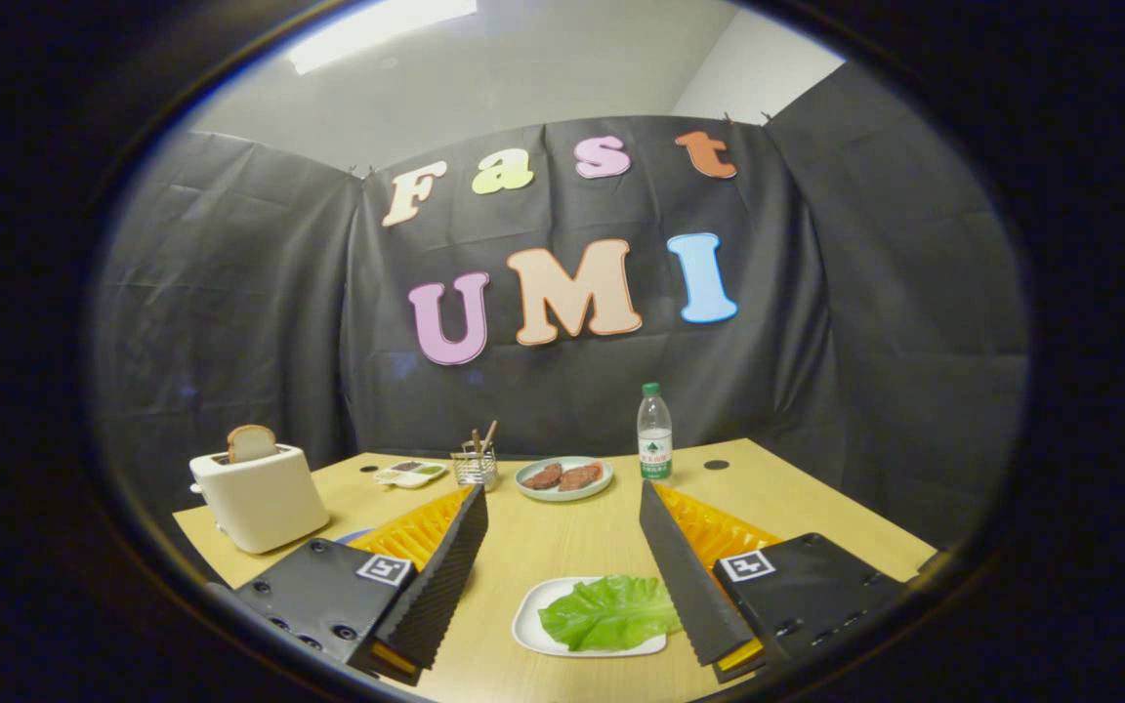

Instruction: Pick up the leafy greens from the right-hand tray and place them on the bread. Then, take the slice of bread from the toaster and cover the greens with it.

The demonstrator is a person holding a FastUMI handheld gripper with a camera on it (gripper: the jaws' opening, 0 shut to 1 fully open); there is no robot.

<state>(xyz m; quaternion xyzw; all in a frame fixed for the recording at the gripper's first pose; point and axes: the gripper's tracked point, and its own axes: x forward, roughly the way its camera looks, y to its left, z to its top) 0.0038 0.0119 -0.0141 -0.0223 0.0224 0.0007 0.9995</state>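
Fingers spread above the lettuce, ready to come down for the pick.

My fingers stand wide apart and hold nothing, and the crinkled green lettuce leaf lies between them on its flat white oval tray, on the pale wooden table. To do this well, I judge I should lower straight down, take the leaf by its thick middle fold, and pinch gently so it lifts without tearing or dragging the tray. The white two-slot toaster, with a slice of brown-crusted bread standing in it, sits well off beyond my left finger. A blue rim peeks out by that finger; I cannot tell whether it holds the bread.
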